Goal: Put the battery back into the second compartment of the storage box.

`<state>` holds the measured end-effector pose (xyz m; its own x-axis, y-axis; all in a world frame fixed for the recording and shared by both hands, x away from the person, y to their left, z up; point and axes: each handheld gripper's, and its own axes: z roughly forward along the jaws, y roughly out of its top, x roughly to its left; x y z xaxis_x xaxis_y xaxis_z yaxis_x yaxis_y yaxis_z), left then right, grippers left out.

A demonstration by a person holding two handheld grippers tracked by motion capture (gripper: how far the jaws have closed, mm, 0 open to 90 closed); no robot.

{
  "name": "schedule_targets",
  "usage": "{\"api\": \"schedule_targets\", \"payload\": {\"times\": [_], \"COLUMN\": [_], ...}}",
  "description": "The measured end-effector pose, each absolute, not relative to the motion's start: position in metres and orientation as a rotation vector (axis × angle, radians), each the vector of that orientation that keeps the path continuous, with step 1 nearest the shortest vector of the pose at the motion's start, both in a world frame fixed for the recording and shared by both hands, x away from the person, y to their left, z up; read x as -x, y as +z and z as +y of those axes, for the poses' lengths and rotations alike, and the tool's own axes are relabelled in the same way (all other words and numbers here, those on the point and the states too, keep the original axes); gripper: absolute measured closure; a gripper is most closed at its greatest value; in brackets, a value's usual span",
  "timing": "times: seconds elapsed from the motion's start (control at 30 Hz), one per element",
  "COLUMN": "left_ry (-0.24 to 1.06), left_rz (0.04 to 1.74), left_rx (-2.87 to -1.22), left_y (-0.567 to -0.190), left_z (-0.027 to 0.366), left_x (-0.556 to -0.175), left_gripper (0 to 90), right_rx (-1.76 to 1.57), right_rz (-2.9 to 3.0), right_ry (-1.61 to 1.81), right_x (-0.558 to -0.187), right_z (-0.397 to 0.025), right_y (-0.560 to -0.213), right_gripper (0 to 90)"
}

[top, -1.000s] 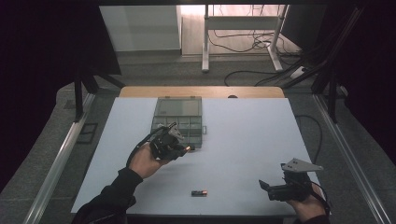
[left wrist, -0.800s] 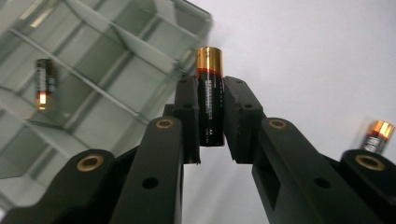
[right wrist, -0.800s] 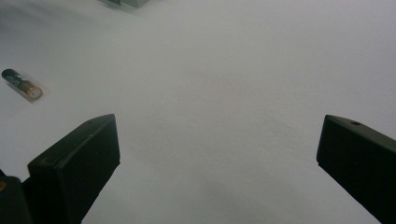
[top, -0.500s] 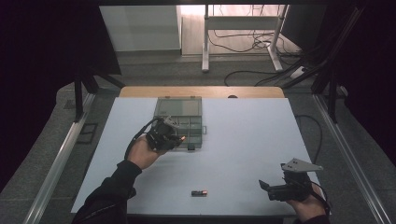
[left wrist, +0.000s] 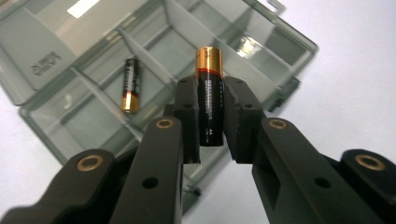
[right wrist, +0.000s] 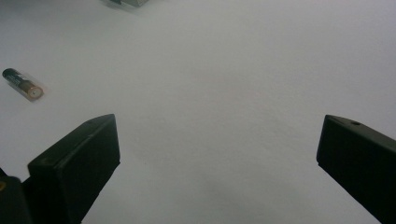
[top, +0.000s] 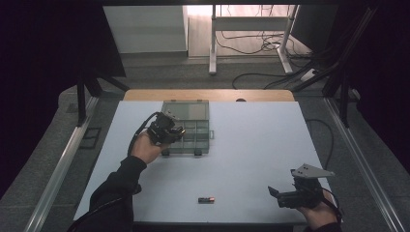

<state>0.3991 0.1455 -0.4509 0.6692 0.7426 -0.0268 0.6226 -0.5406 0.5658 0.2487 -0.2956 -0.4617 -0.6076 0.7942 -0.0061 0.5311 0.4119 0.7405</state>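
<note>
High view, left to right: our left gripper (top: 167, 131) sits at about 10 o'clock from table centre, over the near-left part of the clear compartment box (top: 193, 107), which lies open at 12 o'clock on the white table (top: 251, 145). Left gripper view: the jaws are pressed onto a black-and-gold battery (left wrist: 208, 93), pinching it by its black body, gold end pointing away from the camera and out over the box dividers. A second battery (left wrist: 130, 85) lies flat in one compartment of the box, at 10 o'clock from the held one, apart from it.

A loose battery (top: 206, 199) lies on the bare table at 6 o'clock, near the front edge, well apart from the box.

Our right gripper (top: 285, 194) rests at about 4 o'clock near the front right corner. Right gripper view: its jaws are spread wide with bare table between them; the loose battery appears at 10 o'clock, well clear of the jaws.
</note>
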Motion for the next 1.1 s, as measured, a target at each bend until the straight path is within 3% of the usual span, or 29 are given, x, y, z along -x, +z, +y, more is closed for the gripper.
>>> {"api": "schedule_targets", "payload": {"times": [0.83, 0.87, 0.97, 1.0, 1.1], "left_ry": [0.324, 0.301, 0.283, 0.275, 0.267], "left_rz": [1.228, 1.238, 1.248, 1.251, 1.223], "left_rx": [-2.282, -2.262, -2.224, -2.209, -2.200], "left_y": [-0.481, -0.484, -0.486, -0.486, -0.485], "left_z": [0.153, 0.155, 0.157, 0.158, 0.161], "left_x": [-0.450, -0.453, -0.454, -0.454, -0.451], "left_gripper": [76.0, 73.4, 52.1, 52.1, 39.6], "right_rx": [-1.138, -1.139, -1.138, -1.138, -1.143], "right_rz": [2.320, 2.320, 2.319, 2.317, 2.316], "right_ry": [1.022, 1.023, 1.024, 1.025, 1.025], "right_x": [-0.249, -0.249, -0.249, -0.249, -0.249], "right_z": [-0.296, -0.296, -0.296, -0.296, -0.296], "right_y": [-0.462, -0.462, -0.462, -0.462, -0.462], "right_gripper": [0.0, 0.0, 0.0, 0.0, 0.0]}}
